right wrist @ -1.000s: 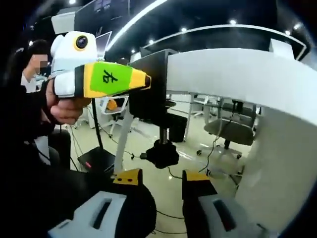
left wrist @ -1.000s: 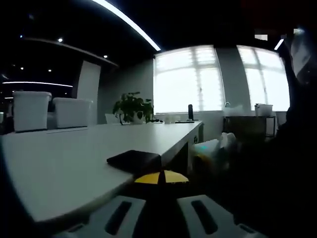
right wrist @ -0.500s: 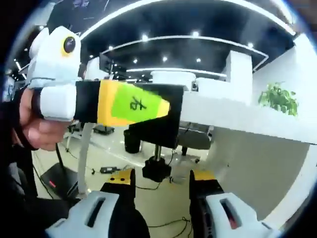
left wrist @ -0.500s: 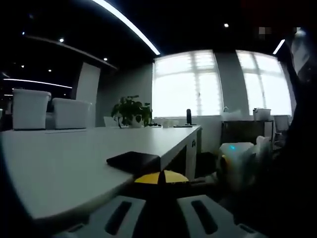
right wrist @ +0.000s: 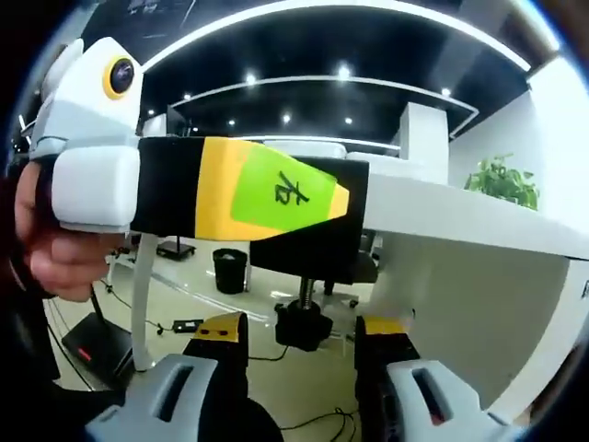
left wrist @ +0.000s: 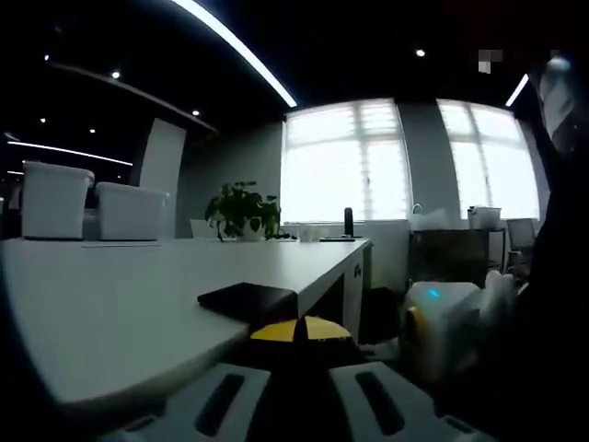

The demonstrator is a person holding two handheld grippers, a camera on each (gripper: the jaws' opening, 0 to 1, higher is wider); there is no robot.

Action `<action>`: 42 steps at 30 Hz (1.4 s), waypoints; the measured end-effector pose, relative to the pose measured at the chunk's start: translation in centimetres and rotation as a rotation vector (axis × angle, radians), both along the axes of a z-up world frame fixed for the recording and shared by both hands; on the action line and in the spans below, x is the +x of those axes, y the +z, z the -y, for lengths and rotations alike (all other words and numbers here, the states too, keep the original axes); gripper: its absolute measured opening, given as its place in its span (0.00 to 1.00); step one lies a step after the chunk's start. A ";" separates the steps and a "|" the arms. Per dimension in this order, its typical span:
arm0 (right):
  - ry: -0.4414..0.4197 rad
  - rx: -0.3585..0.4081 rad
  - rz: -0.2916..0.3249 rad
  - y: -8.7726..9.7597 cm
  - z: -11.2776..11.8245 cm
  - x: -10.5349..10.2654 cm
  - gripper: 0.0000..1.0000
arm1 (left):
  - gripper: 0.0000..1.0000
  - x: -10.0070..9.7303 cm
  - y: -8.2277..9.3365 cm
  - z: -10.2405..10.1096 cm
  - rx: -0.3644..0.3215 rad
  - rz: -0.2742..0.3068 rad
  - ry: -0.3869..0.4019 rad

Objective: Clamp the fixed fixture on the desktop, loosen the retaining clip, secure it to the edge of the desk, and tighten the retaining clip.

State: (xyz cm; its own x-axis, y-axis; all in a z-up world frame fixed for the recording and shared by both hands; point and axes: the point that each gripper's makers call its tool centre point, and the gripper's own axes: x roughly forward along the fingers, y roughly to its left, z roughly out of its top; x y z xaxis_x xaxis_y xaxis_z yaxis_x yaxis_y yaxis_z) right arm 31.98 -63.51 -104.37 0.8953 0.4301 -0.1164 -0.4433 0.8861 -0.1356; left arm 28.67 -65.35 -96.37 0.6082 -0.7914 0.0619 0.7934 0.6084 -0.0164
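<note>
So the fixture (right wrist: 308, 239) is already sitting on the edge of the bench (right wrist: 460, 216), with its black top plate (left wrist: 248, 299) lying flat on the bench surface right ahead of the left claw (left wrist: 299, 330). That claw's yellow tips are pressed together against the plate's near edge, so I'd call it clenched on the fixture, most likely to keep the thing from slipping while the screw underneath gets worked.

From the right gripper view you're looking up from below the bench edge. The right claw (right wrist: 299, 336) is spread wide, grasping nothing, and the black knob (right wrist: 304, 322) of the retaining clip hangs on its threaded rod right between the two jaws, just ahead of them. My guess is it's lined up to pinch the knob and twist it tight (that looks like the step in hand).

The left claw's body crosses this view above the right claw, held by a hand (right wrist: 55, 249) on the left, and it covers a good part of the fixture's bracket. Whether the clip's pad already touches the underside of the bench, I can't tell.
</note>
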 end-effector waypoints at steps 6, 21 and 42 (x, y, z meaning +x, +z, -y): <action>0.014 0.014 -0.016 -0.2 0.2 0.2 0.22 | 0.01 0.0 0.0 0.0 0.001 -0.001 0.001; 0.319 -0.016 -0.017 -0.5 -0.4 0.8 0.20 | 0.00 0.0 -0.1 0.0 0.024 -0.007 0.023; 0.634 -0.020 0.035 -0.4 -0.5 1.0 0.37 | 0.01 0.1 -0.3 -0.1 0.066 -0.034 0.028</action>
